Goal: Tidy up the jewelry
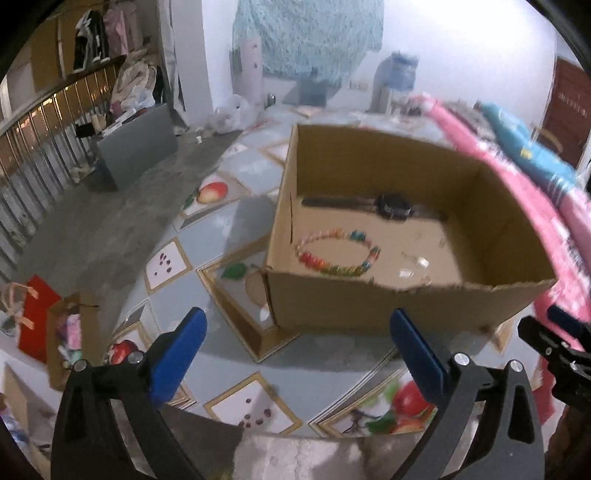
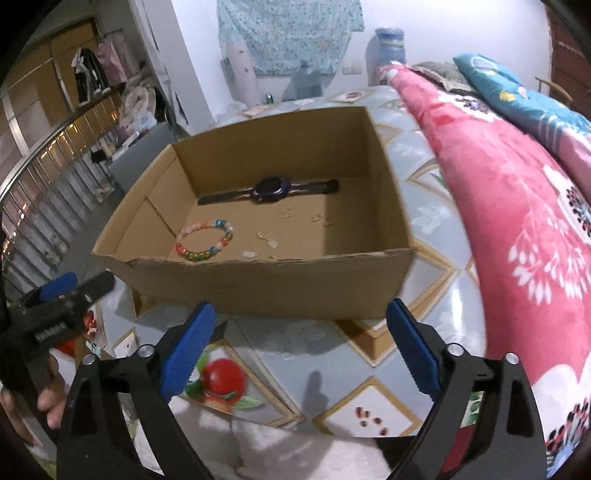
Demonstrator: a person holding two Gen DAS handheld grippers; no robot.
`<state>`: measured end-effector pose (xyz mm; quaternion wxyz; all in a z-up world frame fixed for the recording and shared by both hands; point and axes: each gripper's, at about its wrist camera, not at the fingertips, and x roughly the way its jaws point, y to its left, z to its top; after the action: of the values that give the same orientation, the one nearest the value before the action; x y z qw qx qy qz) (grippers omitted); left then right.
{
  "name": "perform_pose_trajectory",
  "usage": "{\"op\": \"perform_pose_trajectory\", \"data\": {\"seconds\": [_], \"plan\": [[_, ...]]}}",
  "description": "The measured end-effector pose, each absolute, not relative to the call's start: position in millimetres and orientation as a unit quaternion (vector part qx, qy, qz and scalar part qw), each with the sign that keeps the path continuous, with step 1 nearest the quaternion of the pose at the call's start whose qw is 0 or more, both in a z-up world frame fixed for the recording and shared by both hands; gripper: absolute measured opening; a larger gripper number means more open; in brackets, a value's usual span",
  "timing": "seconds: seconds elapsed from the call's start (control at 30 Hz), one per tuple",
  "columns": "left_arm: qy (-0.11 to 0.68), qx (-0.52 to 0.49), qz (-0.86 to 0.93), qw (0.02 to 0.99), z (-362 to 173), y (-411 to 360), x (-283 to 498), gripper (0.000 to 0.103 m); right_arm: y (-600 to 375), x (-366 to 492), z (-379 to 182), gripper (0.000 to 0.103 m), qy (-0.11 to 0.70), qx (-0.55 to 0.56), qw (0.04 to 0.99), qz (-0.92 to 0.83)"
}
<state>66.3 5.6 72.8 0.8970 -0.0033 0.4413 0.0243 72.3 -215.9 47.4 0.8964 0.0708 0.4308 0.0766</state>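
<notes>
Left wrist view: left claw point(image 1: 295, 350) spread wide, empty, before cardboard box point(image 1: 369, 302) holding bead bracelet point(image 1: 338, 253), watch point(image 1: 391, 206); right claw point(image 2: 301, 345) likewise wide, empty.

Ahead of your gripper lies the fruit-print tablecloth point(image 2: 280, 354). To its right you have a pink floral blanket point(image 2: 517, 206) with a teal one point(image 2: 517, 92) behind it. Far ahead, a blue water jug point(image 1: 400, 70) and a hanging patterned cloth point(image 2: 284, 33); left, a metal railing point(image 1: 40, 155) and a red gift bag point(image 1: 35, 325).
</notes>
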Motion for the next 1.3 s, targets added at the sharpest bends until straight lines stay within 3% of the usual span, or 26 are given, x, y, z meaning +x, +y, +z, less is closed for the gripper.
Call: {"op": "perform_pose_trajectory", "data": {"seconds": [0.4, 1.3], "plan": [[0.482, 0.014, 0.013, 0.876, 55, -18, 75, 0.097, -195, 87, 27, 0.091, 0.479, 0.041, 0.875, 0.054], [0.491, 0.019, 0.021, 0.871, 55, -23, 83, 0.097, -195, 93, 32, 0.091, 0.478, 0.033, 0.876, 0.051]]}}
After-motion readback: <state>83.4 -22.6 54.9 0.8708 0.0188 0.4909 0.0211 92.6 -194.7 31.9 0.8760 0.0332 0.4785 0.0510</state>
